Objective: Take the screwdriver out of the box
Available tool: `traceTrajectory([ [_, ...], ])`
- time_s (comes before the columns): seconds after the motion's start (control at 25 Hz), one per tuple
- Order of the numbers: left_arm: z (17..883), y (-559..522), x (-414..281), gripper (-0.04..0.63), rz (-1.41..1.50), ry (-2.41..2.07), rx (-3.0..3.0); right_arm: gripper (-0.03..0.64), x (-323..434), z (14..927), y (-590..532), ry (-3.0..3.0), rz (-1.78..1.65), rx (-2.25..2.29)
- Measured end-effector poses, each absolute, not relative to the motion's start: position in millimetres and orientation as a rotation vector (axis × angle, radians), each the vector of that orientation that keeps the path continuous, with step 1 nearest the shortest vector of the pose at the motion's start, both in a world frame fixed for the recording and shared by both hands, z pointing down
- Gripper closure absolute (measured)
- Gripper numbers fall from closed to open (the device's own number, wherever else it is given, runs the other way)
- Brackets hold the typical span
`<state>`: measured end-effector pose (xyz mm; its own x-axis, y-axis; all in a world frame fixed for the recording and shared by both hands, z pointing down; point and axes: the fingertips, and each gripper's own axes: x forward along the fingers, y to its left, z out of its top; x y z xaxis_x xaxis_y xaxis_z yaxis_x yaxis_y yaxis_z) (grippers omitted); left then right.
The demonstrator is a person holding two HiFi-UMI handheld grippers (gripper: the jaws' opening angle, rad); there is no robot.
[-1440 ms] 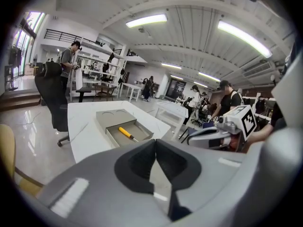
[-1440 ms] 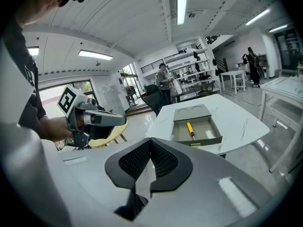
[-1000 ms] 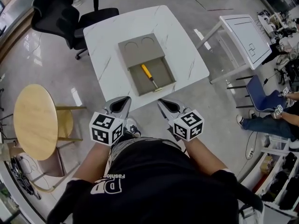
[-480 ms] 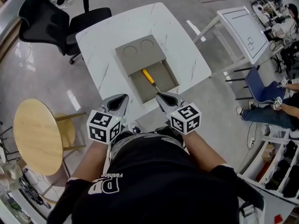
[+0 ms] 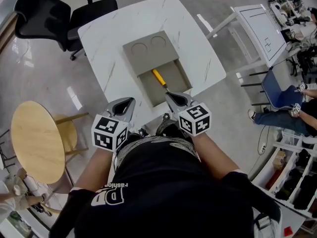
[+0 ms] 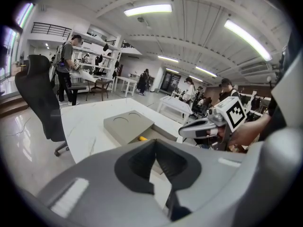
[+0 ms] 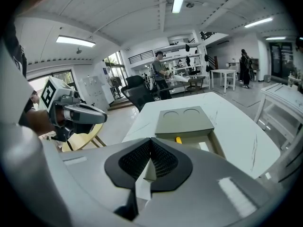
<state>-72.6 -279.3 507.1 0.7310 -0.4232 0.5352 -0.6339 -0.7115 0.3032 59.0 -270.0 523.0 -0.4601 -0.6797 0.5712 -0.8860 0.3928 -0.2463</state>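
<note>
Right gripper (image 5: 169, 96) closed and empty, at the near edge of the open box (image 5: 148, 51), yellow screwdriver (image 5: 158, 77) lying inside just ahead of it, left gripper (image 5: 129, 102) closed and empty too, beside it, over the white table (image 5: 195, 38)

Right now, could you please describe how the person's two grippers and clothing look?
Left gripper and right gripper match: light grey shells, black ribbed pads, white cubes with black square markers. The top is black, short-sleeved, with white lettering.
</note>
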Motion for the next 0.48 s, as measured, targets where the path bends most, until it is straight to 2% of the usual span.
traceTrajectory([
  [0.48, 505.3, -294.2, -79.4, 0.537, 0.566, -0.936, 2.412, 0.614, 67.6, 531.7, -298.9, -2.285, 0.699, 1.243],
])
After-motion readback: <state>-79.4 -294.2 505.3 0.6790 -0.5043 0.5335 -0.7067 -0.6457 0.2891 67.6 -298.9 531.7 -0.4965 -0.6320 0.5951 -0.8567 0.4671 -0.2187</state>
